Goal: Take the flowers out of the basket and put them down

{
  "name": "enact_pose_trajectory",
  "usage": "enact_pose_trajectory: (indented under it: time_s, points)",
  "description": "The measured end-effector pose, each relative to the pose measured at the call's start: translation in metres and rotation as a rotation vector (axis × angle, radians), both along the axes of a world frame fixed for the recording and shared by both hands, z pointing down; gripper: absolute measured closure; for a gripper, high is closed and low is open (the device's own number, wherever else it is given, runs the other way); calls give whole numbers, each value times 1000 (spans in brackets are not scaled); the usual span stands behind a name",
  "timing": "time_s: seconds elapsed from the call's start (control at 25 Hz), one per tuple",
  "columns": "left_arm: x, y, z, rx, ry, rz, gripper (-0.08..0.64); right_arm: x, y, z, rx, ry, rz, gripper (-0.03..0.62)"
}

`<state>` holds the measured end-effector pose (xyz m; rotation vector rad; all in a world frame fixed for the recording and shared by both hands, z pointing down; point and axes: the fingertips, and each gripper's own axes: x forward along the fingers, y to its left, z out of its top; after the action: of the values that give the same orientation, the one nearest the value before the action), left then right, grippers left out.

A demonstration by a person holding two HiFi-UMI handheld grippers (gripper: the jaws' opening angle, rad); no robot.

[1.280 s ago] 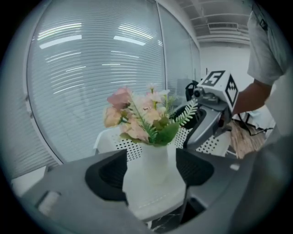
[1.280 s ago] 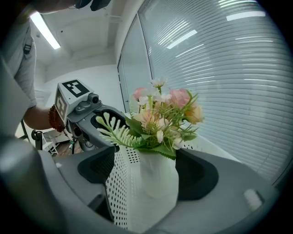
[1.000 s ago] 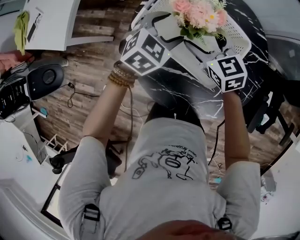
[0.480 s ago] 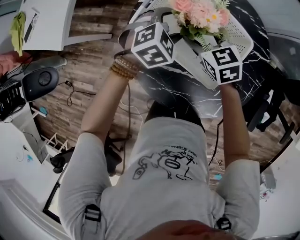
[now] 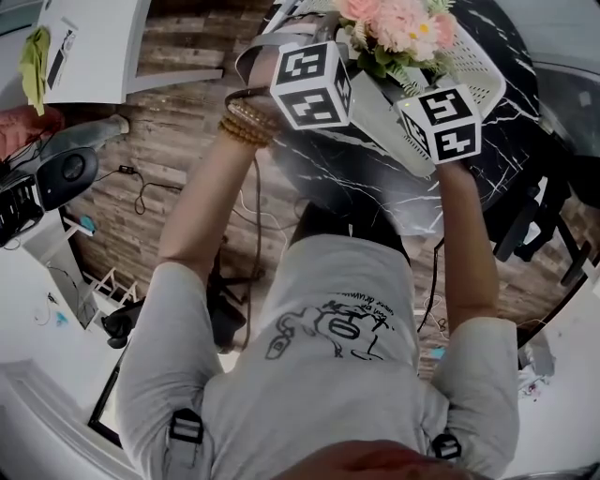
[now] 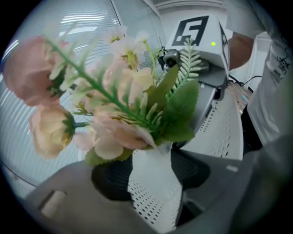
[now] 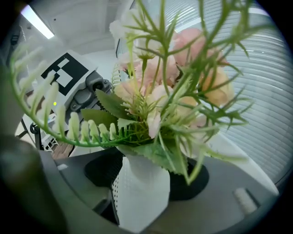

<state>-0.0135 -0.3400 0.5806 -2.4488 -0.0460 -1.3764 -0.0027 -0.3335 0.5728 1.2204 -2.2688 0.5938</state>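
Gripping the white perforated base (image 6: pixel 152 201) beneath the pink flowers (image 5: pixel 398 23) from opposite sides with the left claw (image 6: pixel 153 176) and the right claw (image 7: pixel 142 180), jaws just drawn in, pads pressed against its faces. Standing upright inside the white basket (image 5: pixel 480 73) on the black marble table (image 5: pixel 375 183).

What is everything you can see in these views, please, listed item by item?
flowers: one bunch, pink with green leaves, in the basket
sleeve: one, white perforated, under the blooms
basket: one, white perforated, on the table
table: one, black marbled, before the person
floor: one, brown planks, underneath
desk: one, white, upper left
cloth: one, yellow-green, at the desk's left edge
left gripper: one, grey, jaws just closed onto the sleeve
right gripper: one, grey, jaws just closed onto the sleeve
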Motion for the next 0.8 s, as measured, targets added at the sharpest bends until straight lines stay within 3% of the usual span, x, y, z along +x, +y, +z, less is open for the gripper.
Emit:
enact_pose_trajectory:
  time_s: [0.24, 0.8]
  points:
    - [1, 5, 2, 8, -17, 26, 354, 1, -1, 1, 6, 1, -2, 290]
    - [4, 6, -24, 49, -8, 42, 356, 3, 1, -26, 69, -16, 8, 293]
